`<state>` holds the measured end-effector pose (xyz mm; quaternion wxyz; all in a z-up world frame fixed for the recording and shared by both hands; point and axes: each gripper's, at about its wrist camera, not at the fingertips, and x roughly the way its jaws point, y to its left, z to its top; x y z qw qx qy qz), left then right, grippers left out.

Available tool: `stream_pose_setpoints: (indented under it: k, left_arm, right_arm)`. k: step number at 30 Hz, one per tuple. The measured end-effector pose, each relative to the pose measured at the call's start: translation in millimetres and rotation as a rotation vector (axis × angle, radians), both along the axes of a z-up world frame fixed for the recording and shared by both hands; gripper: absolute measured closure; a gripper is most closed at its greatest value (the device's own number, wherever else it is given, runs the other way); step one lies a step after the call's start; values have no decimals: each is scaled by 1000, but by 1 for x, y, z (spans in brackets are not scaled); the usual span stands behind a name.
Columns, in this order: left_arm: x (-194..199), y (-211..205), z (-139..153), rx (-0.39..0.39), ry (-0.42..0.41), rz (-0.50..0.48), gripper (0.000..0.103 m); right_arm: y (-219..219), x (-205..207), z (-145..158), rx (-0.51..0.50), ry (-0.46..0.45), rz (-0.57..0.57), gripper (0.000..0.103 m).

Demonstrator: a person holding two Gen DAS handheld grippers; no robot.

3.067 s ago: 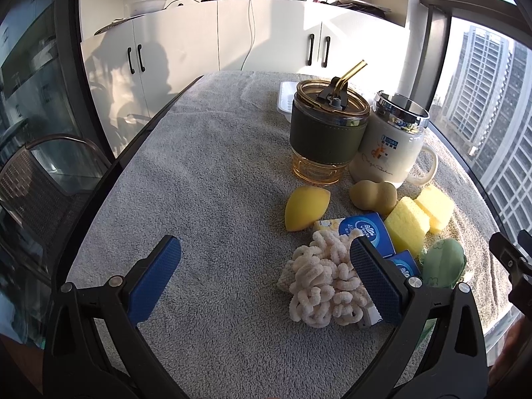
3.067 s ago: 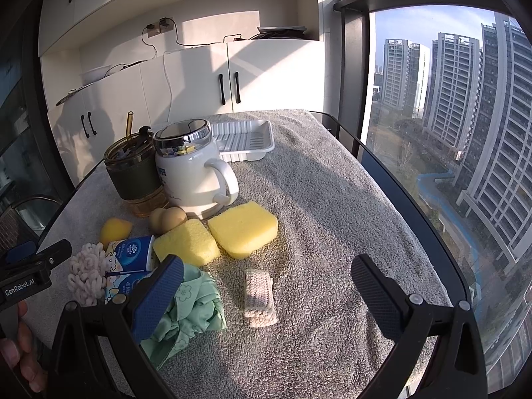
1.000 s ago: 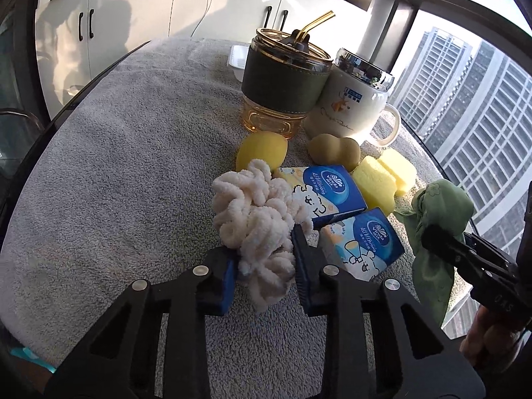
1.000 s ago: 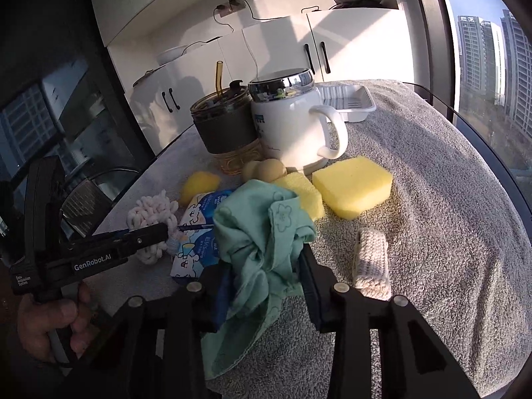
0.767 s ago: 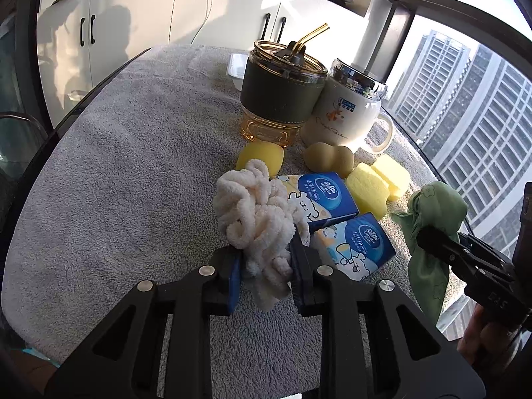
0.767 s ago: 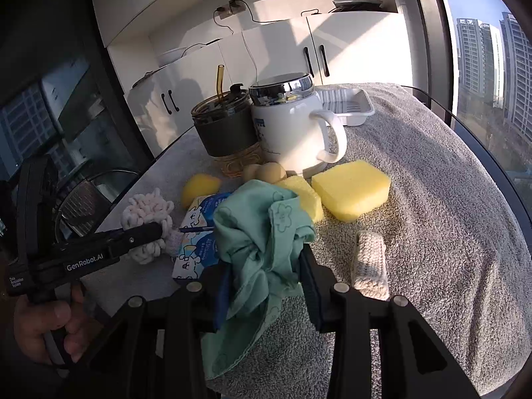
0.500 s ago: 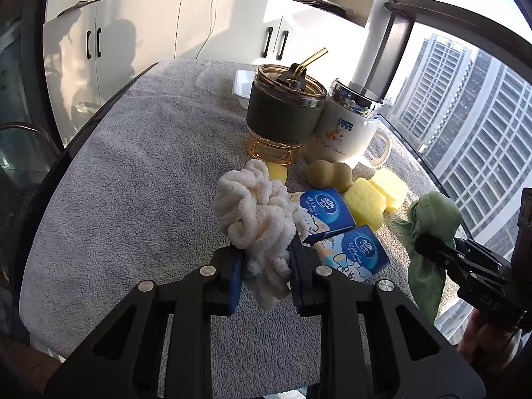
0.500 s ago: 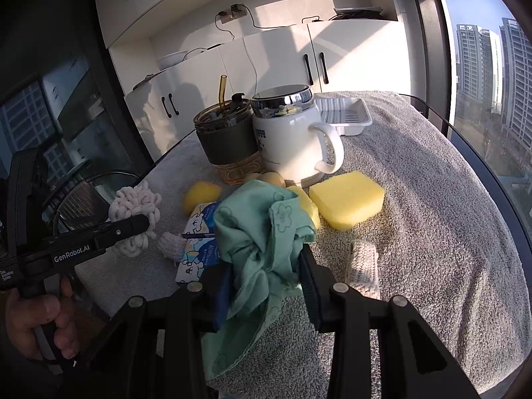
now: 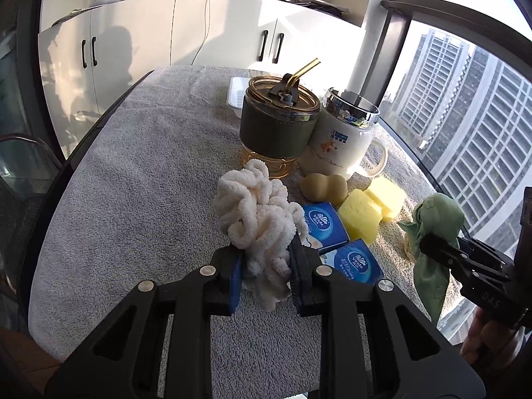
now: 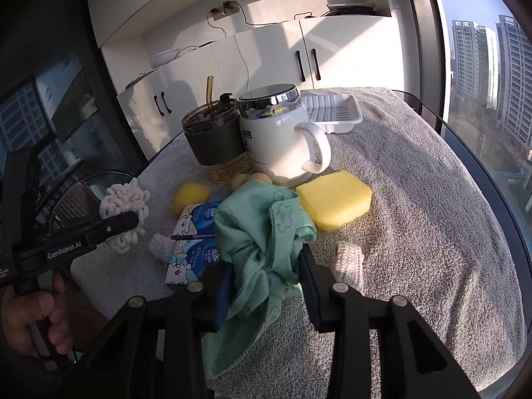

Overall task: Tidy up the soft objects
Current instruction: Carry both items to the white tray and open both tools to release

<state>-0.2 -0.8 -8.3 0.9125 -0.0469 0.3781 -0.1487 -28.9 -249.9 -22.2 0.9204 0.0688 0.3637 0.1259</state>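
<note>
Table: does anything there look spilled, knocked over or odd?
Nothing stands out. The tumbler and mug stand upright, nothing is spilled, and the sponges and tissue packs lie on the towel.

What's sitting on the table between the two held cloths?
Two blue tissue packs lie between the white chenille cloth and the green cloth, clearest in the right wrist view.
</note>
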Motion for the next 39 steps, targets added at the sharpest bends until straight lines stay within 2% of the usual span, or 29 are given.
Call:
stream_pose_setpoints:
  k: [5, 10, 11, 13, 16, 18, 22, 25, 30, 33, 34, 37, 38, 39]
  left_arm:
    - [36, -6, 61, 9, -119, -34, 82]
    - [109, -12, 118, 117, -228, -74, 82]
    - [132, -14, 123, 149, -224, -90, 82]
    - [179, -15, 123, 160, -179, -111, 82]
    - [241, -23, 108, 186, -111, -178, 82]
    - [275, -31, 87, 211, -57, -220, 82]
    - [322, -50, 33, 238, 53, -278, 81]
    - [340, -64, -2, 275, 108, -313, 81]
    - [353, -81, -44, 341, 167, -349, 79]
    - [357, -79, -51, 321, 187, -331, 78]
    - [358, -77, -53, 306, 193, -323, 75]
    - [358, -77, -53, 293, 198, -321, 54]
    - [358, -78, -51, 285, 197, -329, 45]
    - [356, -80, -49, 281, 193, -334, 41]
  right_arm:
    - [-17, 19, 36, -13, -48, 2, 64]
    - [-41, 75, 98, -54, -129, 15, 64]
    - [-45, 93, 108, -71, -134, 18, 64]
    - [-51, 134, 122, -108, -135, 28, 64]
    - [-51, 205, 123, -149, -67, 62, 64]
    - [-49, 252, 112, -195, -7, 77, 64]
    - [-50, 326, 69, -214, 100, 87, 64]
    - [-47, 366, 27, -245, 182, 94, 64]
    - [-47, 397, -16, -248, 260, 89, 64]
    - [-40, 401, -27, -273, 270, 110, 61]
    - [-36, 402, -30, -281, 280, 120, 58]
    - [-35, 397, -36, -287, 287, 124, 51]
    - [-35, 396, -36, -280, 285, 122, 48]
    - [-35, 395, -36, -274, 283, 120, 45]
